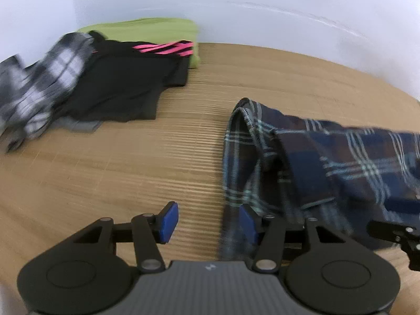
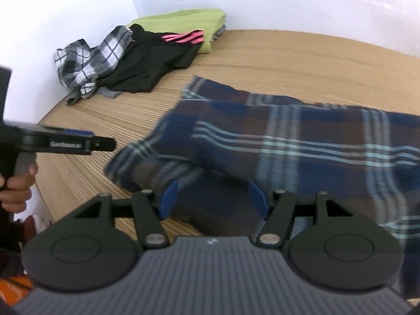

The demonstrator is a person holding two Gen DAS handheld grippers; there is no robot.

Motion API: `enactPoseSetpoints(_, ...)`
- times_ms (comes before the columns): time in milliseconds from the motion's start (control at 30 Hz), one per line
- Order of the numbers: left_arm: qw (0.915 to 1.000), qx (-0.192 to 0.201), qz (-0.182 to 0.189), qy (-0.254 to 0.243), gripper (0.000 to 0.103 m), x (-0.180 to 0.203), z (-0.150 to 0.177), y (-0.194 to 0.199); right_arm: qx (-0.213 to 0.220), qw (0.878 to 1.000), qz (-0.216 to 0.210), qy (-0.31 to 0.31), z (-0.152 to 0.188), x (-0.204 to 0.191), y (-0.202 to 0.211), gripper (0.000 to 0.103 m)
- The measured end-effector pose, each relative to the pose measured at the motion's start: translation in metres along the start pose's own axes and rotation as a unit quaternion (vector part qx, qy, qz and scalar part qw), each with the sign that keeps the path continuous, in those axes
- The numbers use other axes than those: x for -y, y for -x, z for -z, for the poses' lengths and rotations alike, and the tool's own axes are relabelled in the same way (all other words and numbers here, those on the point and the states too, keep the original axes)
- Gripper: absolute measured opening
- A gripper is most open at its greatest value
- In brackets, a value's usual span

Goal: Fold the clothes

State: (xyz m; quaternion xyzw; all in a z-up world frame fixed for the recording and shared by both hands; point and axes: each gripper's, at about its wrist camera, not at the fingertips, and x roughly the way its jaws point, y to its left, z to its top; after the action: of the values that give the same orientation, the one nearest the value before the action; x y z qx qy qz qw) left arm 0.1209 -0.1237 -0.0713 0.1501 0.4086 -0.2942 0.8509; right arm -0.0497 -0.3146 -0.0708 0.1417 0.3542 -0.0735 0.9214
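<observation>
A dark blue and brown plaid garment (image 1: 315, 162) lies partly folded on the wooden table (image 1: 105, 173), its left edge bunched into a raised fold. My left gripper (image 1: 208, 223) is open over bare wood, nothing between its blue pads (image 1: 169, 221); the right pad sits by the garment's edge. In the right wrist view the plaid garment (image 2: 288, 136) fills the middle. My right gripper (image 2: 213, 199) stands open and wide over its near edge; cloth lies in the gap, and no pad visibly presses on it. My left gripper (image 2: 105, 144) shows side-on at the left, held by a hand (image 2: 15, 189).
A loose pile sits in the far left corner against the white wall: a black-and-white checked cloth (image 2: 86, 60), a black garment with pink stripes (image 2: 147, 63) and a folded green one (image 2: 189, 23). The table's left edge (image 2: 44, 183) runs close by. Bare wood (image 2: 288, 60) lies beyond the plaid garment.
</observation>
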Motion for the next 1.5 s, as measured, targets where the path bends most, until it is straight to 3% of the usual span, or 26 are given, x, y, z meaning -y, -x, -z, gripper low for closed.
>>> enactPoseSetpoints(167,0.9967,-0.018,0.05,-0.061,0.054,-0.046,-0.012,-0.022,0.007,0.999,0.018,-0.034,0.001,-0.065,-0.025,0.063)
enactPoseSetpoints(433,0.9903,-0.03,0.1,-0.092,0.055,-0.08,-0.052,-0.06,0.018,0.996,0.079,0.025,-0.003,-0.129,-0.043,0.063)
enactPoseSetpoints(733,0.9797,-0.041,0.149,-0.128,0.057,-0.055,-0.094,-0.109,-0.011,0.993,0.111,0.04,0.007,-0.15,-0.073,0.065)
enactPoseSetpoints(967,0.9712,-0.016,0.182,-0.153,0.058,-0.026,-0.13,-0.137,-0.011,0.996,0.069,0.063,-0.005,-0.167,-0.078,0.063)
enactPoseSetpoints(1067,0.9612,-0.022,0.194,-0.195,0.057,-0.013,-0.136,-0.148,-0.023,0.994,0.086,0.066,-0.002,-0.171,-0.094,0.063)
enactPoseSetpoints(1200,0.9422,0.006,0.192,-0.274,0.057,-0.017,-0.126,-0.145,-0.032,0.992,0.108,0.053,0.007,-0.17,-0.106,0.062)
enactPoseSetpoints(1367,0.9274,0.025,0.205,-0.312,0.057,-0.015,-0.122,-0.152,-0.025,0.99,0.131,0.047,0.014,-0.172,-0.111,0.062)
enactPoseSetpoints(1500,0.918,0.056,0.182,-0.348,0.058,-0.001,-0.116,-0.155,-0.007,0.984,0.167,0.058,0.015,-0.18,-0.105,0.063)
